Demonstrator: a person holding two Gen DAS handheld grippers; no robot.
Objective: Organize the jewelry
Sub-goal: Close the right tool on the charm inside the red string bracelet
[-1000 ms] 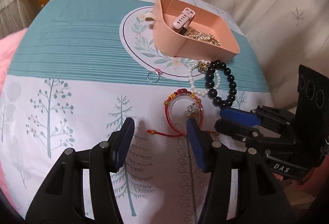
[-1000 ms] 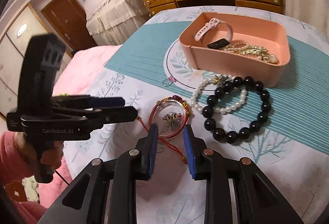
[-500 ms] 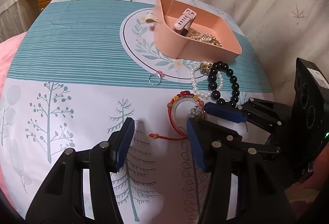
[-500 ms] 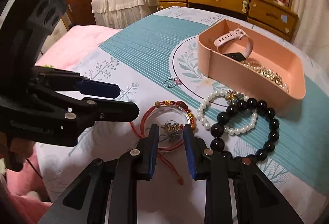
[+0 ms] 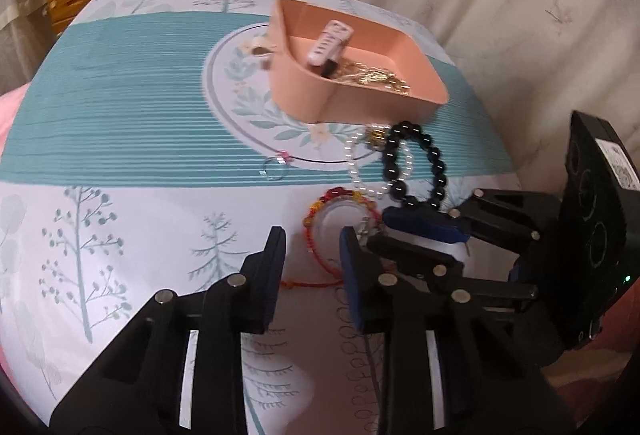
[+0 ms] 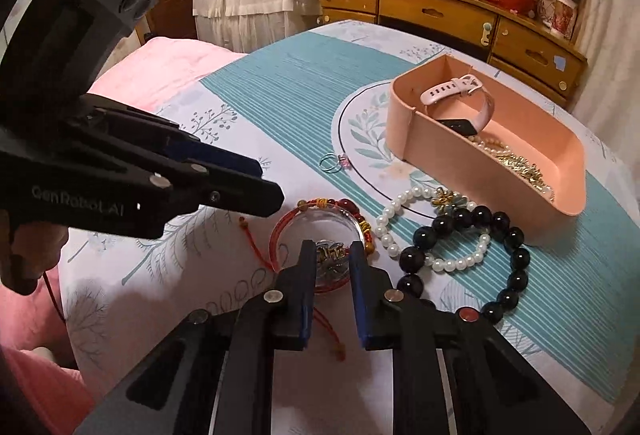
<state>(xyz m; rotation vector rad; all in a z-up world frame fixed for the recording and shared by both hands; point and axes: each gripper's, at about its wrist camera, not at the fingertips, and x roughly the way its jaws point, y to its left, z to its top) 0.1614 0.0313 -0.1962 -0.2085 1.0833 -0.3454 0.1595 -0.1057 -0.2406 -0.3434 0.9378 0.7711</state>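
The left gripper (image 6: 256,191) is a little apart, holding nothing. The right gripper (image 6: 330,263) has its fingers on both sides of the red bracelet (image 6: 320,231), not squeezing. Black beads (image 6: 468,259) lie beside the pink tray (image 6: 520,195)

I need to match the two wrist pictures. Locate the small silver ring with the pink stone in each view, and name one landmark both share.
Left wrist: the silver ring lies left of centre, on the teal stripes, beside the printed circle's edge.
Right wrist: the same ring lies at centre, above the red cord bracelet.
Shared landmark: the pink tray.
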